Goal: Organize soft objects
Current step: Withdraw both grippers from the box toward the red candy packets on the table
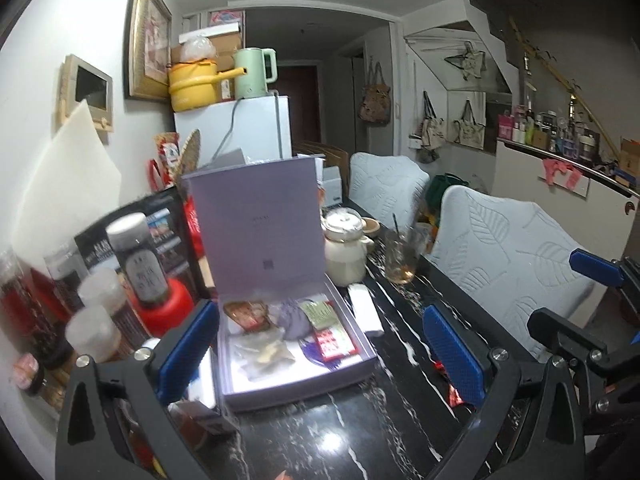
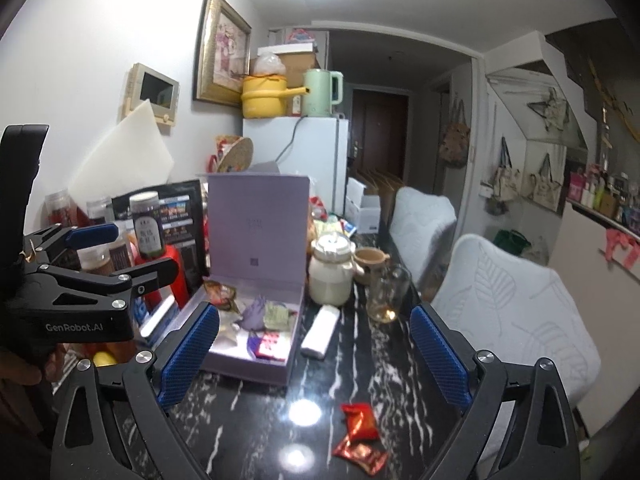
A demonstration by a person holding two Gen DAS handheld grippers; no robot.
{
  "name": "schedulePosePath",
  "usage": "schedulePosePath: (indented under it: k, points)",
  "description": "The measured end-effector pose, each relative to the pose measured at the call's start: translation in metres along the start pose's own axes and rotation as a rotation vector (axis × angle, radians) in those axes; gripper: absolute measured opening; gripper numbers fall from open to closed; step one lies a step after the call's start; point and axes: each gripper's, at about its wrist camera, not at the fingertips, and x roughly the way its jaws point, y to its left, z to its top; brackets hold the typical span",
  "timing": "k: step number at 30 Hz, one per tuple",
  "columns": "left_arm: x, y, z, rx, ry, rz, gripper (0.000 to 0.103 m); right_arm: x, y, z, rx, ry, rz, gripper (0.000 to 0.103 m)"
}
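Note:
An open lavender box [image 1: 362, 374] [image 2: 244, 370] stands on the black marble table with its lid upright. Inside lie a purple pouch [image 1: 294, 322] [image 2: 254, 316], a clear bag [image 1: 264, 354] and several snack packets. Two red packets [image 2: 360, 436] lie on the table outside the box, near my right gripper [image 2: 314, 356]. A white pack [image 1: 366, 310] [image 2: 322, 332] lies just right of the box. My left gripper [image 1: 320, 354] is open and empty above the box front. My right gripper is open and empty; it also shows at the right edge of the left wrist view [image 1: 576, 300].
A cream teapot [image 1: 346, 252] [image 2: 330, 276], a glass jug [image 1: 402, 254] [image 2: 388, 290] and a small clay cup [image 2: 370, 258] stand behind the box. Jars and bottles [image 1: 140, 260] crowd the left. Two pale padded chairs [image 2: 512, 312] line the table's right edge.

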Motion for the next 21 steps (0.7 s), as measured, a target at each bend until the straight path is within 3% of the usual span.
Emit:
schedulePosePath:
  k: [4,13,21]
  points:
    - [0.000,-0.007,-0.014,0.009,-0.005,-0.036,0.103,-0.001,-0.001,-0.015,0.013,0.022,-0.015,0.098]
    - [0.012,-0.017,-0.048,-0.004,0.087,-0.091,0.103,-0.012,0.000,-0.051,0.022,0.026,-0.070,0.098]
    - [0.018,-0.027,-0.077,-0.021,0.144,-0.132,0.103,-0.007,-0.009,-0.091,0.087,0.107,-0.051,0.098]
